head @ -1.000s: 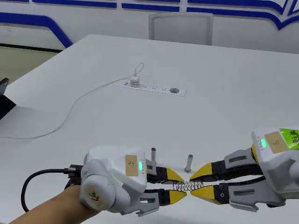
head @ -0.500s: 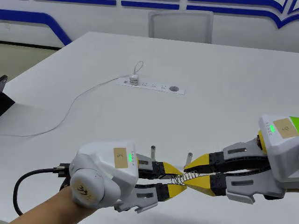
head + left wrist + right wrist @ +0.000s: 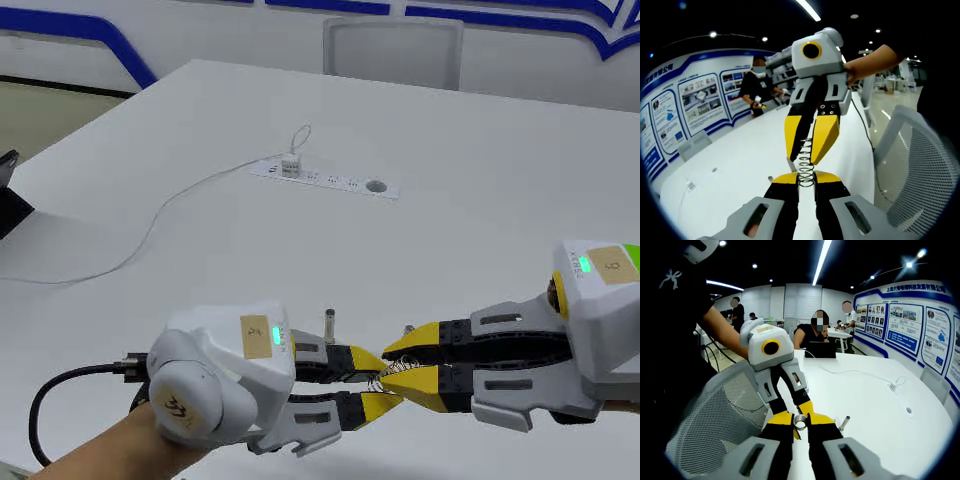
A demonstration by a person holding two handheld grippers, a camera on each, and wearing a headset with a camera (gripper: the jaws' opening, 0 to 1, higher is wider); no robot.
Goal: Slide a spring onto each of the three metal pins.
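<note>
A short metal spring (image 3: 384,375) hangs above the white table (image 3: 480,230), caught between the two grippers, which meet tip to tip. My left gripper (image 3: 381,384) comes in from the lower left and is shut on one end of the spring (image 3: 805,165). From the right, my right gripper (image 3: 397,366) is shut on the other end, which shows as a ring (image 3: 800,421) between its yellow tips. One metal pin (image 3: 329,323) stands upright just behind the left gripper. A second pin (image 3: 407,329) peeks out behind the right gripper's upper jaw, and a pin (image 3: 844,422) also stands beside the right jaws.
A white power strip (image 3: 335,180) with a plug (image 3: 291,166) and a thin cable (image 3: 150,235) lies mid-table. A grey chair (image 3: 392,48) stands at the far edge. A mesh chair back (image 3: 920,170) is close by. People stand in the background.
The two grippers have closed in on each other, so much less of the spring shows between their tips. The right gripper came left and hides more of the second pin.
</note>
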